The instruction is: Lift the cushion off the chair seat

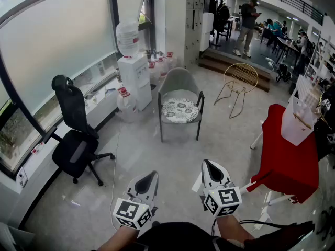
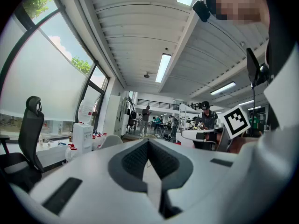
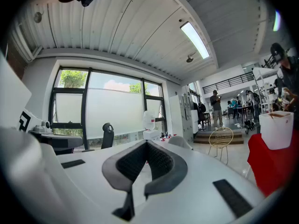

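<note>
Flat on the seat of a grey padded armchair with dark metal legs (image 1: 179, 82): a round white cushion with a grey flower print (image 1: 180, 110), covering most of the seat, touched by neither gripper.

Well apart from that armchair, on its near side across pale floor: left gripper (image 1: 149, 179) and right gripper (image 1: 211, 169), side by side, both held level and aimed toward it. Left fingers closed tip to tip, nothing between them. Right fingers likewise pressed together, nothing caught.

Just left of the armchair: a white water dispenser with a clear bottle on top (image 1: 133, 72). Further left of the armchair and nearer the camera: a black high-backed office chair on castors (image 1: 73, 135). Right of the armchair and slightly behind it: a gold wire-frame chair (image 1: 241, 80). Right of the armchair and nearer the camera: a table under a red cloth (image 1: 288, 156), with a white paper bag (image 1: 297, 122) standing on it.
</note>
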Demonstrator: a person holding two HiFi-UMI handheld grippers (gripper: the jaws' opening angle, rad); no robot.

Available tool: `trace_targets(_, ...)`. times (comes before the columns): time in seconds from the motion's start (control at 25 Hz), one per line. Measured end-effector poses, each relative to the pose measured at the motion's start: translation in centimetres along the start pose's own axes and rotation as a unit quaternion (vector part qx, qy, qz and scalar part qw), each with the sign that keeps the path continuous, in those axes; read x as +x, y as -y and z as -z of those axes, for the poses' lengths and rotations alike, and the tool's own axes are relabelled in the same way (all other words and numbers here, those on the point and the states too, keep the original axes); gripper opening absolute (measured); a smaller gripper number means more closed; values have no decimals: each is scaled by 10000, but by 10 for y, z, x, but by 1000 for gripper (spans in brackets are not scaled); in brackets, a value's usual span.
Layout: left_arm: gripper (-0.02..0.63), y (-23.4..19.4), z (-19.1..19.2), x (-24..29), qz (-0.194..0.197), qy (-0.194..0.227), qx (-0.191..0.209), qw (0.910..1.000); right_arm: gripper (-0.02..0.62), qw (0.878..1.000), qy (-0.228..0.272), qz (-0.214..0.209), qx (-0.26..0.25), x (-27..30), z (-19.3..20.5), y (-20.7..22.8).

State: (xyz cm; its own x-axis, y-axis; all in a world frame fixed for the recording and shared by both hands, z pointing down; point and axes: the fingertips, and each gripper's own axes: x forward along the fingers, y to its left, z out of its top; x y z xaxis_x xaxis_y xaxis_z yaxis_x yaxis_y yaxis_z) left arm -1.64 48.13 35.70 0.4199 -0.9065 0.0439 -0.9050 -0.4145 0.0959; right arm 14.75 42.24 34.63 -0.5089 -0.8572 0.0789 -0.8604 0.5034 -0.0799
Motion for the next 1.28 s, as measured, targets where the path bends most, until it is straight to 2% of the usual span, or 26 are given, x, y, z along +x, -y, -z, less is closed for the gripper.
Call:
trace_targets(0.36, 8, -1, 0, -5, 38, 22, 26, 10000, 6, 10000, 41, -17, -53, -1, -1, -9)
trace_targets(0.56, 8, -3, 0, -9, 39, 26, 32, 10000, 6, 9999, 123, -6, 120, 0, -3, -10)
trace_targets(0.84, 8, -25, 4, -20, -3, -9, -35, 10000, 6, 9999, 42, -25, 115, 14, 3, -31)
trace_targets(1.28, 8, -73, 2, -42, 193, 103, -43, 9998, 6, 10000, 21, 13, -50, 38, 6, -78)
